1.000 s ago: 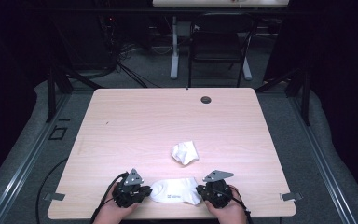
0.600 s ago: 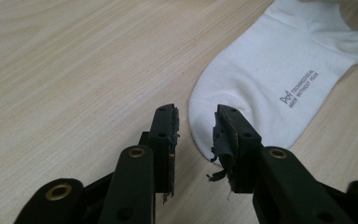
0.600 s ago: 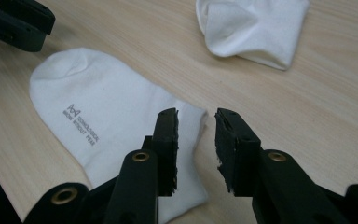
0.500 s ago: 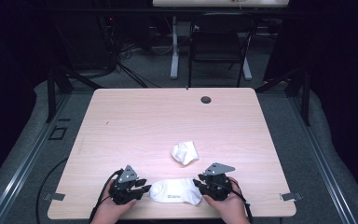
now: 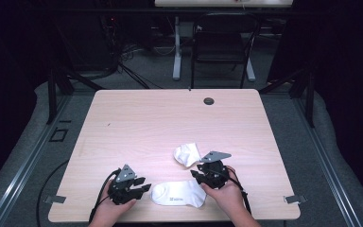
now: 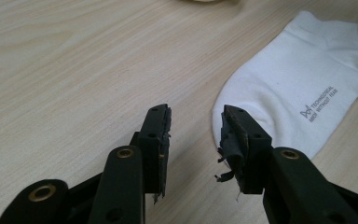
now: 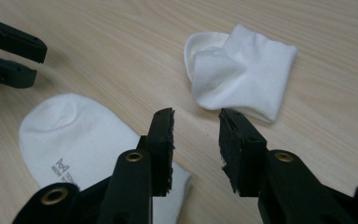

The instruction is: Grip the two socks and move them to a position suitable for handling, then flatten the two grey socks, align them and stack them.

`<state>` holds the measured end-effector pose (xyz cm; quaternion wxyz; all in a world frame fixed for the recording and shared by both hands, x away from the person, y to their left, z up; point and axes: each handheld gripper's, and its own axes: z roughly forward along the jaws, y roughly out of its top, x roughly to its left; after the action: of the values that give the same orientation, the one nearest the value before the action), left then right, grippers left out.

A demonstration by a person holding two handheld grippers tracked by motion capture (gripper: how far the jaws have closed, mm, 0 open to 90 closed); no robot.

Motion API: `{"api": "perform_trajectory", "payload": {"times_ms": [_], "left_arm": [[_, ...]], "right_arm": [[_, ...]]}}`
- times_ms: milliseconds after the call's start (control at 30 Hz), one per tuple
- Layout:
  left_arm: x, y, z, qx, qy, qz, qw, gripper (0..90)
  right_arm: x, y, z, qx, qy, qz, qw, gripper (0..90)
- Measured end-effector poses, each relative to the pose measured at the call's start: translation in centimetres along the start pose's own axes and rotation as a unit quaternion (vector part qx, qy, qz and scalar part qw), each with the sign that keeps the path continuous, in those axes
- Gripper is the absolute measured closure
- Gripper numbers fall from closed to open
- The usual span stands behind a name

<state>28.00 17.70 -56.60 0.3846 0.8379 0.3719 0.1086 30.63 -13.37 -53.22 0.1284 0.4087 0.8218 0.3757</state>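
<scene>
My left hand-held gripper (image 5: 144, 187) has just been opening; its jaws stand apart with nothing between them, the flat sock (image 5: 178, 194) at its 3 o'clock, just beside its tips. My right hand-held gripper (image 5: 197, 171) has also just been opening, nothing between its jaws, the folded sock (image 5: 187, 153) near at 11 o'clock. I count two socks, both lying loose on the bench (image 5: 170, 123), near its front edge.
</scene>
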Motion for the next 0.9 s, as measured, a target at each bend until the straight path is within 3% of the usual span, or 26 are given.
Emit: {"api": "perform_trajectory", "payload": {"times_ms": [200, 533, 600, 700, 900], "left_arm": [[0.3, 0.1, 0.0, -0.002, 0.003, -0.014, 0.9999, 58.0], [1.0, 0.2, -0.4, -0.006, 0.008, -0.022, 0.9997, 57.9], [1.2, 0.2, -0.5, -0.007, 0.008, -0.023, 0.9997, 57.9], [1.4, 0.2, -0.5, -0.008, 0.009, -0.025, 0.9996, 57.9], [1.6, 0.2, -0.6, -0.011, 0.013, -0.031, 0.9994, 57.9]], "right_arm": [[-0.1, 1.7, 0.7, 0.002, -0.010, -0.007, 0.9999, 68.9], [1.0, 4.0, 3.2, 0.017, -0.014, -0.040, 0.9989, 65.9], [1.1, 4.3, 3.7, 0.023, -0.013, -0.045, 0.9986, 63.9], [1.1, 4.5, 4.7, 0.042, -0.030, -0.061, 0.9968, 62.4], [1.0, 4.4, 6.3, 0.060, -0.036, -0.063, 0.9956, 59.4]]}}
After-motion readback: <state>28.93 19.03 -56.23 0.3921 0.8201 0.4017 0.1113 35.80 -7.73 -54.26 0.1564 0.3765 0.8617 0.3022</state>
